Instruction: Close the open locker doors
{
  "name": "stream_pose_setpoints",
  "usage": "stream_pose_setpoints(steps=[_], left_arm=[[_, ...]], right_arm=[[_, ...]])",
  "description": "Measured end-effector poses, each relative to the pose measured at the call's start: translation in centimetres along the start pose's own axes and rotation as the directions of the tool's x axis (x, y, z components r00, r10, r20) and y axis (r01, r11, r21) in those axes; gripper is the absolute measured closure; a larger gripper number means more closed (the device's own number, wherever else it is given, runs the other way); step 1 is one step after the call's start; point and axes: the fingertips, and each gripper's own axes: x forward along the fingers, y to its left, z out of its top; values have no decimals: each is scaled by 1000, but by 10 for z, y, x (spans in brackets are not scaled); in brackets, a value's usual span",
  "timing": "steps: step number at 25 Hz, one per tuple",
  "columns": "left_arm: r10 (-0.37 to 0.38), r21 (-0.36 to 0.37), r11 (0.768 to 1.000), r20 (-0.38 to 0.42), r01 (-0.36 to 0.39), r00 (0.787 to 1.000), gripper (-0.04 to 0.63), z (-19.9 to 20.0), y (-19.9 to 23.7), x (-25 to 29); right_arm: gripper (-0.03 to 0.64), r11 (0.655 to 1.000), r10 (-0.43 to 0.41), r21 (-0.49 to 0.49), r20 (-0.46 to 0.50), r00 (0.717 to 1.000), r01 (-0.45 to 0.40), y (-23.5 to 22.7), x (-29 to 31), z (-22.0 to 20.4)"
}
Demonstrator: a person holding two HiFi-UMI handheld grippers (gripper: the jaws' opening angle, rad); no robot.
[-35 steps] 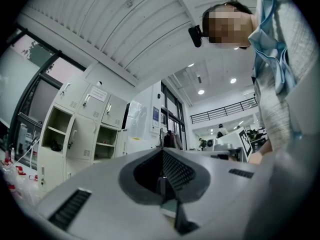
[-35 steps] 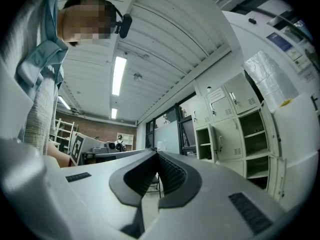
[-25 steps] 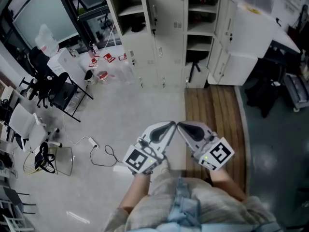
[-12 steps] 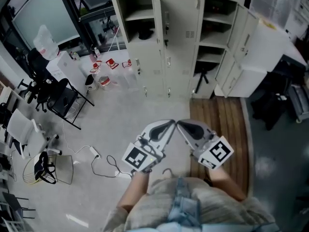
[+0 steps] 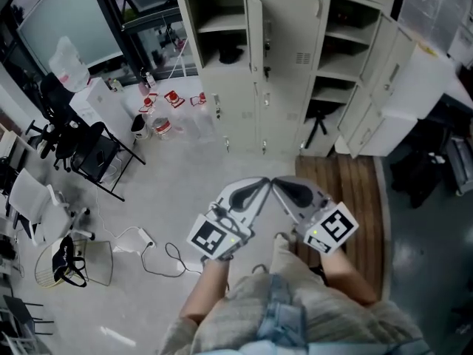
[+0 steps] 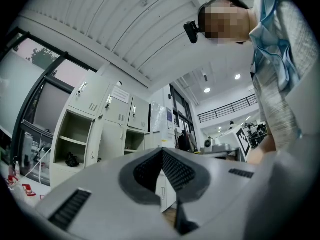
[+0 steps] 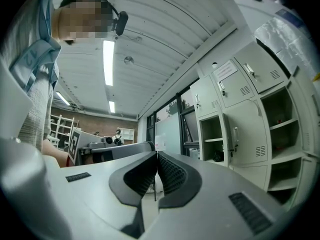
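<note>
Locker doors [image 5: 253,34] open, well beyond closed left tongs [image 5: 262,190], right tongs [image 5: 276,187].

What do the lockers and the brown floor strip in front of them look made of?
The lockers look like thin sheet metal painted matte cream: pressed vent slots, slim flat doors. The brown floor strip looks like wood planks, or wood-look laminate: parallel board lines run along it.

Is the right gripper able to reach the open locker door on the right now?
Probably not yet: the right gripper sits by the person's body, the open door far off across the floor.
</note>
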Motion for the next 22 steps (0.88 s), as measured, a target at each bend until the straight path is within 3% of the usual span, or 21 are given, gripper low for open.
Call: stream_pose_setpoints(steps=[12, 22], left_arm=[[94, 36, 995, 0, -93, 996, 592, -4, 120, 71], [165, 49, 985, -23, -164, 986, 592, -17, 190, 133]], right_arm=[[614, 995, 98, -30, 7, 995, -98, -102, 83, 0], [614, 986, 166, -17, 4, 986, -166, -190, 130, 5]])
